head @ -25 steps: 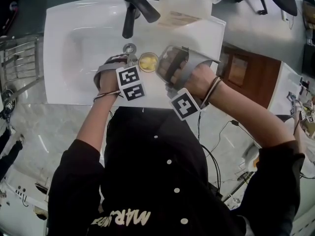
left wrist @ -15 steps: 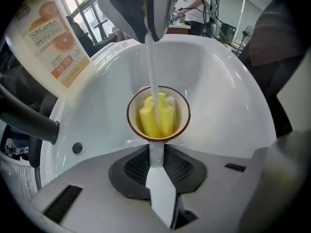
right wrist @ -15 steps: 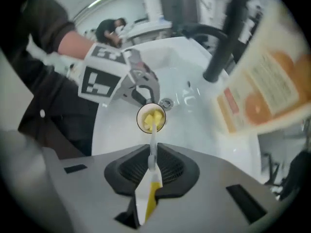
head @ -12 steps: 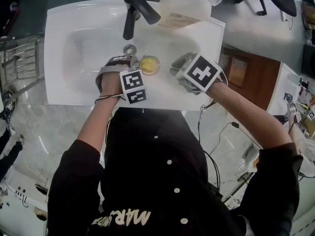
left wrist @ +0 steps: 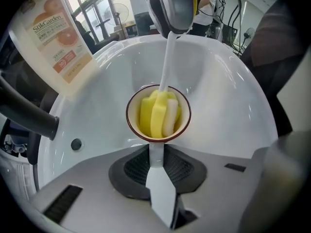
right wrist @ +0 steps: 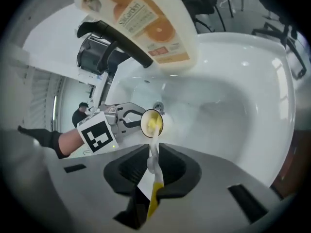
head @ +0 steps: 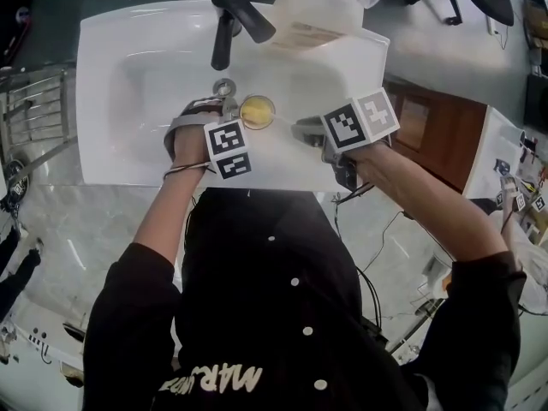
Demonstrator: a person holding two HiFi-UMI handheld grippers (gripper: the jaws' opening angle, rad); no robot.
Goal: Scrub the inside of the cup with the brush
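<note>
Over the white sink (head: 111,75), the 2 grippers meet just below the black faucet (head: 231,24) and beside the drain (head: 224,86). The left gripper (left wrist: 156,159) has its jaws nearly together, clamped on a flat white strip that joins the outer wall of the cup (left wrist: 133,115); so the cup is held out in front of it above the basin, mouth towards the camera. Whether the cup's base touches the sink cannot be told, because that side is turned away in every view.

The right gripper (right wrist: 153,152) has its jaws closed on the white and yellow end of the brush (left wrist: 166,62). The thin handle runs from there into the cup, where the yellow sponge head (left wrist: 154,113) fills most of the opening and hides the bottom and much of the inner wall.

In the head view the cup shows only as a small yellow disc with a dark rim. There the right gripper's jaws are covered by its marker cube (head: 360,120) and the hand, and the brush handle is hardly to be made out. The left hand and its own cube (head: 227,148) cover most of that gripper too.

A pale bottle (head: 317,11) with an orange label stands at the sink's far edge, cut off by the frame.
</note>
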